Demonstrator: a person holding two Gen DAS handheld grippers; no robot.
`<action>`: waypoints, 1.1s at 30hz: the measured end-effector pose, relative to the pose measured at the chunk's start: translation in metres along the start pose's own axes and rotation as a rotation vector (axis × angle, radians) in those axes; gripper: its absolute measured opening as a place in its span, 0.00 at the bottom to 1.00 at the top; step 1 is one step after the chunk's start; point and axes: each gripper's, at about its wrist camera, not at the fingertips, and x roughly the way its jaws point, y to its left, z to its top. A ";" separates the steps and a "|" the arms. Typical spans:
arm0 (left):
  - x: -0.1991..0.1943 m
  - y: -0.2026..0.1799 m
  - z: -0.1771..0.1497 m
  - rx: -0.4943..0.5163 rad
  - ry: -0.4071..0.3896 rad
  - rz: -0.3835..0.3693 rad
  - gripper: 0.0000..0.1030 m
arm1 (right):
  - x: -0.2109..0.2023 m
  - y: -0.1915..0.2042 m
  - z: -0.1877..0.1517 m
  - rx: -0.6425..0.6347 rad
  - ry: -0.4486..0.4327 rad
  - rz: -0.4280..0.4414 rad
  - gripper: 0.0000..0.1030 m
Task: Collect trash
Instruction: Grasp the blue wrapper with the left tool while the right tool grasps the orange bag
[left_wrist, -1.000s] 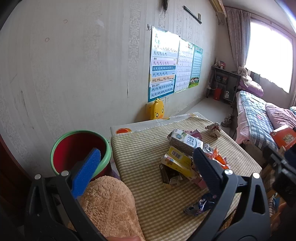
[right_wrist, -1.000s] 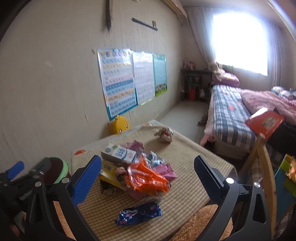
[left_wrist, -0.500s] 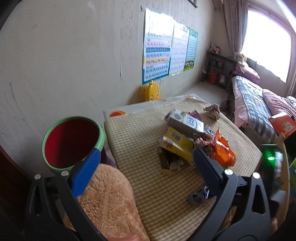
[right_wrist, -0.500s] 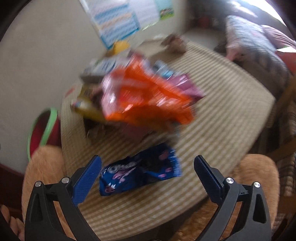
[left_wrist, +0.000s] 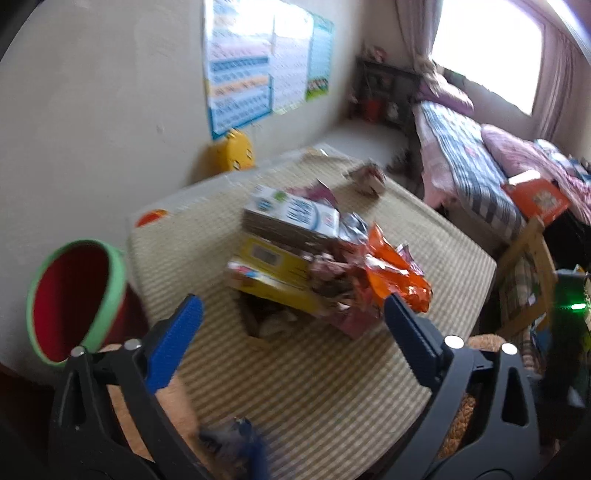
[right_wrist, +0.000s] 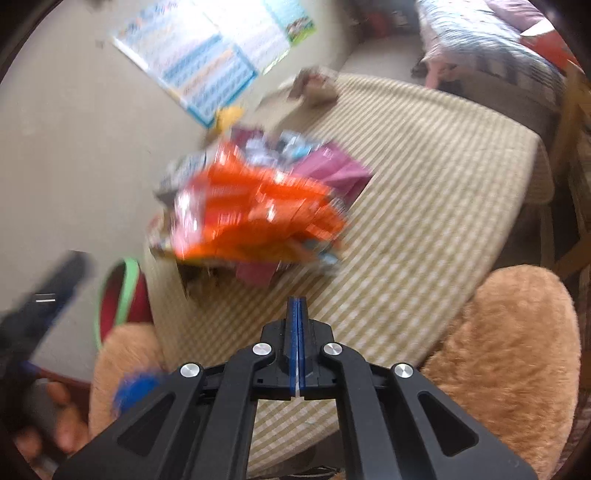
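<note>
A pile of trash sits mid-table: an orange wrapper (left_wrist: 397, 275) (right_wrist: 255, 214), a yellow box (left_wrist: 271, 275), a white-blue carton (left_wrist: 295, 214) and pink wrappers. A crumpled wrapper (left_wrist: 367, 177) lies at the far edge. A blue wrapper (left_wrist: 240, 439) shows blurred at the table's near edge; in the right wrist view it (right_wrist: 135, 393) is a blue blur at lower left, off the table. My left gripper (left_wrist: 291, 332) is open above the near table. My right gripper (right_wrist: 297, 306) is shut with its jaws together; nothing shows between them.
A red bin with a green rim (left_wrist: 74, 295) (right_wrist: 122, 295) stands left of the table. Tan plush cushions (right_wrist: 506, 362) sit at the near side. A bed (left_wrist: 469, 173), a wooden chair (left_wrist: 524, 280) and a yellow duck toy (left_wrist: 234, 151) surround the checked tablecloth (left_wrist: 332, 376).
My right gripper closed from wide open and pulled back from the blue wrapper, which moved off to the lower left. My left gripper swung in over the table toward the pile.
</note>
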 end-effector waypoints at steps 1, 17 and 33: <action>0.011 -0.005 0.002 0.011 0.027 -0.005 0.83 | -0.005 -0.004 0.002 0.010 -0.014 0.002 0.00; 0.067 0.016 0.016 -0.325 0.250 -0.259 0.69 | -0.016 -0.033 0.005 0.121 -0.015 0.032 0.45; -0.009 0.042 -0.042 -0.007 0.330 -0.244 0.84 | 0.032 0.074 0.040 -0.530 -0.101 -0.358 0.78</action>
